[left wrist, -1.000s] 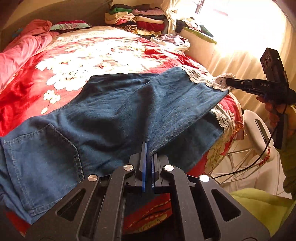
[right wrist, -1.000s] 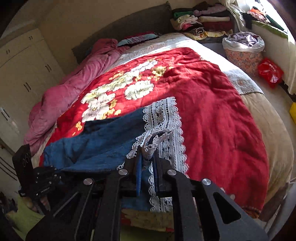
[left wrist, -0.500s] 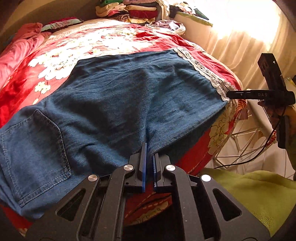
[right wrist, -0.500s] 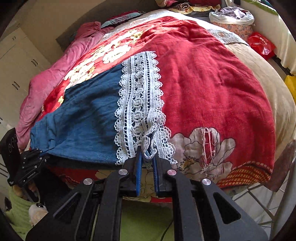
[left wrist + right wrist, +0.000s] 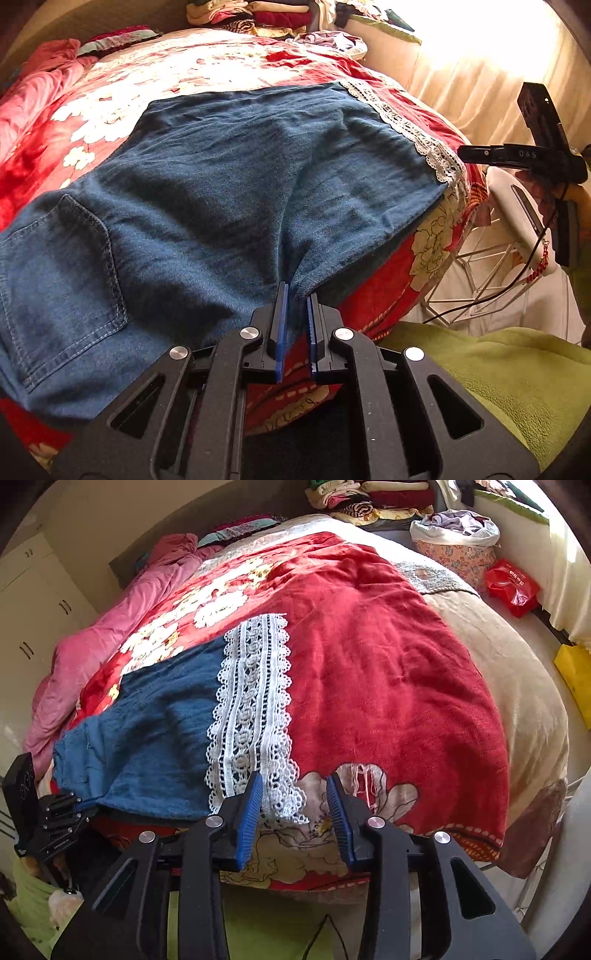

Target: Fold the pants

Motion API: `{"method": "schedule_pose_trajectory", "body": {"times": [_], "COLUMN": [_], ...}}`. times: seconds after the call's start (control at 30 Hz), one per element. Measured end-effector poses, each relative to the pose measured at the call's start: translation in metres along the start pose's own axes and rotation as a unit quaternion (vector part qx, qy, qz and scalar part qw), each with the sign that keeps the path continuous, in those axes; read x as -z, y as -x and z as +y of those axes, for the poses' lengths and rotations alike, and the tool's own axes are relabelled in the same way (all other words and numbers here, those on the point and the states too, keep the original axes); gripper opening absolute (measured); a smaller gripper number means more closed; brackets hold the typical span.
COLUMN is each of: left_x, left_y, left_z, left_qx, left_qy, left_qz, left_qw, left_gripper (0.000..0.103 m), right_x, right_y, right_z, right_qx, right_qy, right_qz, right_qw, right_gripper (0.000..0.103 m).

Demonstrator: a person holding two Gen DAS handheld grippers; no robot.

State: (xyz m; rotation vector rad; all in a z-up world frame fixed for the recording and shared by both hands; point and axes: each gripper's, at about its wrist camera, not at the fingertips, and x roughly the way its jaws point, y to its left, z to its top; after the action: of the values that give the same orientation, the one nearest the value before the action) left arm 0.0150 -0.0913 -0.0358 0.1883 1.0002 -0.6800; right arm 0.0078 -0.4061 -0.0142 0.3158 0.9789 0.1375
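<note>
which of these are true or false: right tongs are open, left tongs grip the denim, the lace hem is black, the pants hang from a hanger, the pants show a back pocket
1. Right tongs are open: true; the jaws have just been opening and the pads stand clear of the lace hem.
2. Left tongs grip the pants: true.
3. Lace hem is black: false, white.
4. Pants hang from a hanger: false, they lie on the red blanket.
5. Back pocket shows: true.

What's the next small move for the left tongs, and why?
Probably open the left tongs and let go of the jeans. The right tongs have just been opening, pads clear of the lace hem, and the jeans already lie spread on the red blanket, while the left tongs pinch the near denim edge.
</note>
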Motion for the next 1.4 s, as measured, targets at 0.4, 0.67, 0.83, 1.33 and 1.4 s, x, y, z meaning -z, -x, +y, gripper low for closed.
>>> {"method": "schedule_pose_trajectory", "body": {"times": [0.4,0.67,0.83,1.33,1.4], "left_x": [0.008,0.026,0.051,0.005,-0.021], "left_y": [0.032,0.084,0.079,0.106,0.096], "left_z": [-0.001,0.077,0.132,0.112,0.107], "left_qx": [-0.01,-0.13,-0.186,-0.113,-0.103], "left_qy": [-0.005,0.129,0.195,0.187,0.17], "left_qz": [-0.027,-0.072,-0.045,-0.111,-0.108], "left_qw": [0.9996,0.9805,0.9621,0.9695,0.9741], "left_gripper": [0.019,0.048,0.048,0.062,0.063], "right_x": [0.009,0.037,0.04,-0.034,-0.058], "right_y": [-0.019,-0.087,-0.085,-0.026,-0.034], "right_z": [0.097,0.141,0.126,0.06,0.043], "right_qx": [-0.073,-0.034,-0.051,-0.075,-0.068], "right_qy": [0.173,0.263,0.243,0.134,0.11], "right_qz": [-0.025,0.059,0.062,-0.041,-0.044], "right_qw": [0.982,0.962,0.967,0.987,0.991], "right_gripper": [0.035,0.035,0.035,0.034,0.034]}}
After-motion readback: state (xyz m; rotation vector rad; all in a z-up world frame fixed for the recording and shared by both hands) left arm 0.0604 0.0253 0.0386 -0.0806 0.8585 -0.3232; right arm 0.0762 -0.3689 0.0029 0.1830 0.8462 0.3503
